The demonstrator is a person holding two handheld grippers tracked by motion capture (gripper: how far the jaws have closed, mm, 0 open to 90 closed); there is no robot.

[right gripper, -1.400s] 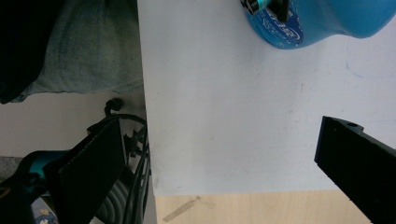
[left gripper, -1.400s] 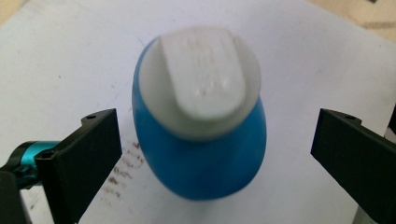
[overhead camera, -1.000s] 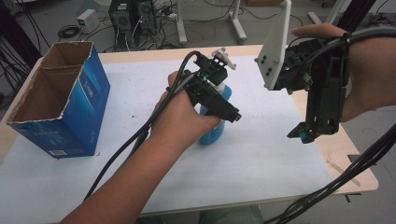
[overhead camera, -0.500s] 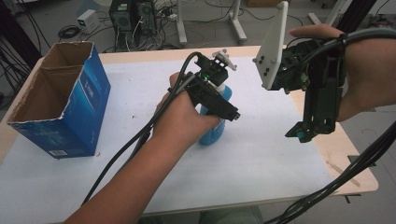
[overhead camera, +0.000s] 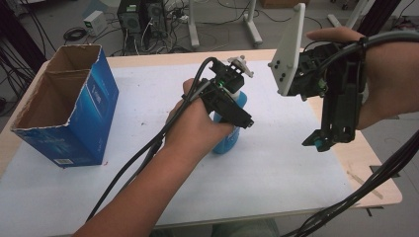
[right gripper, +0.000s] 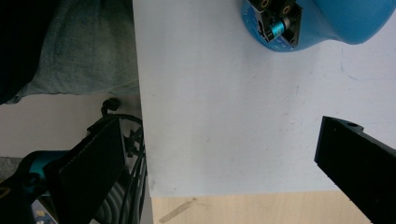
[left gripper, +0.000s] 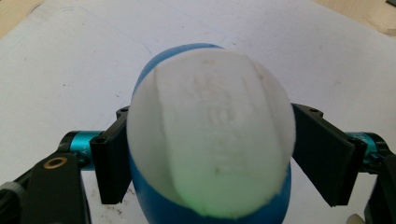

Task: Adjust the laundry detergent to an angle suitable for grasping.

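We have the blue bottle (overhead camera: 228, 140) standing upright at the centre of the bench (overhead camera: 276, 173), and our left tool (left gripper: 205, 161) is clenched on it, one black jaw pressed to each flank just below the white cap (left gripper: 210, 140). In the high view that left tool (overhead camera: 232, 106) sits over the bottle's upper half. The body is smooth, rounded, glossy plastic, so we judge it light, fairly stiff and a bit slippery; the narrower waist under the cap looks the safest place to hold, since the bulging belly could squirt out. The cap is matte, domed and faintly embossed. At 3 o'clock our right tool (overhead camera: 328, 136) hangs above the bench, released, jaws wide apart. At 9 o'clock stands an open blue cardboard box (overhead camera: 64, 113), torn at the rim.
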